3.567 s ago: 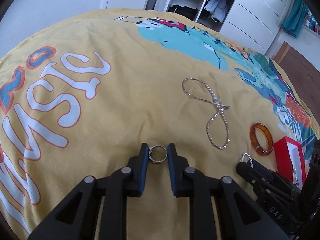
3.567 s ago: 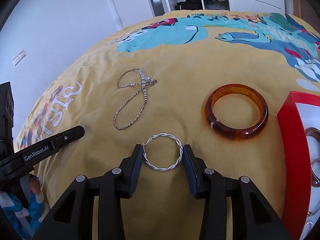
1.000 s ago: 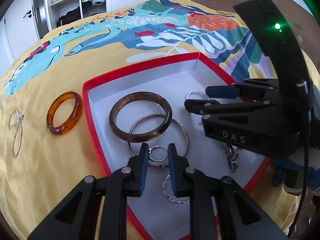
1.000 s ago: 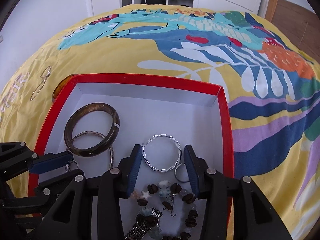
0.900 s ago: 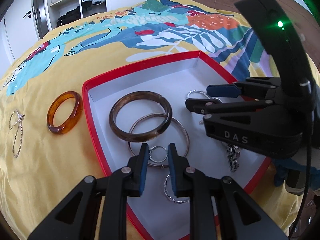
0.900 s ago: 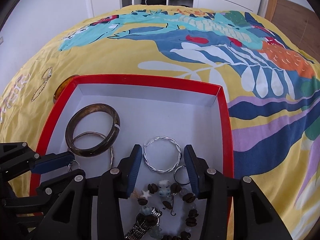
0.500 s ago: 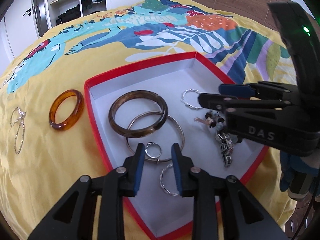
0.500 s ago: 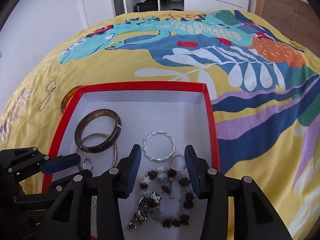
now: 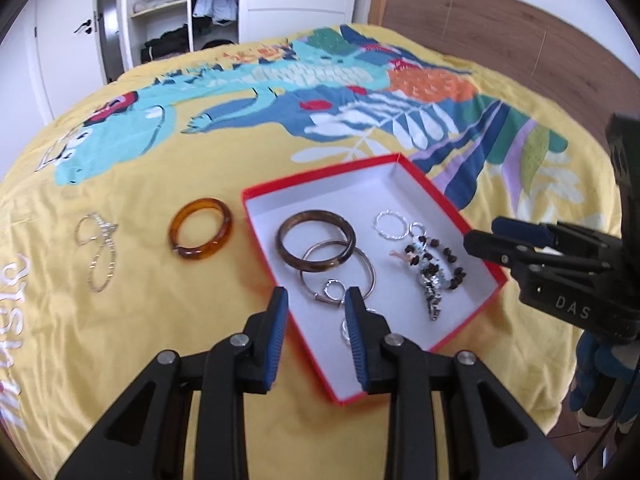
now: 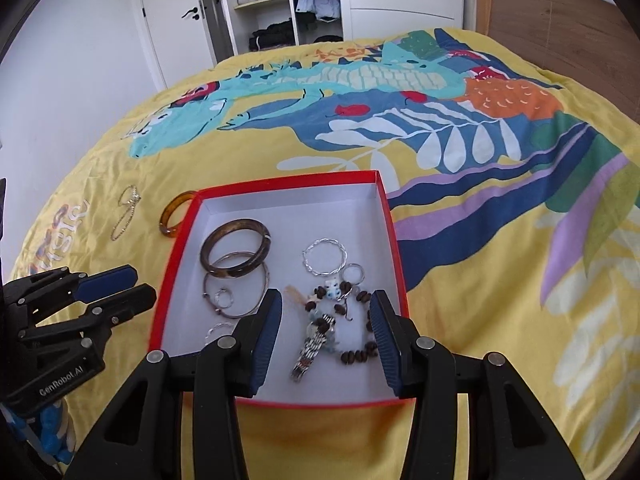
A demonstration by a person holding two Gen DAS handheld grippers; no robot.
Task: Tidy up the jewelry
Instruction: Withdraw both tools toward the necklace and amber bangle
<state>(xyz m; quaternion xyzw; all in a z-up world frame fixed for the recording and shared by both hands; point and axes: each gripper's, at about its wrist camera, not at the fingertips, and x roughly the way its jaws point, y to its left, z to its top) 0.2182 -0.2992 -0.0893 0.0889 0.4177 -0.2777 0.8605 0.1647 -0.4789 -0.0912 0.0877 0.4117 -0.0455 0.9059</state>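
Left wrist: small ring (image 9: 334,291) in box (image 9: 416,186), beyond L hand-held gripper (image 9: 316,304), jaws apart, empty.

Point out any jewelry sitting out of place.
Two pieces lie outside the red box on the bedspread: the amber bangle just left of it and the sparkly chain farther left. Both grippers are open and empty.
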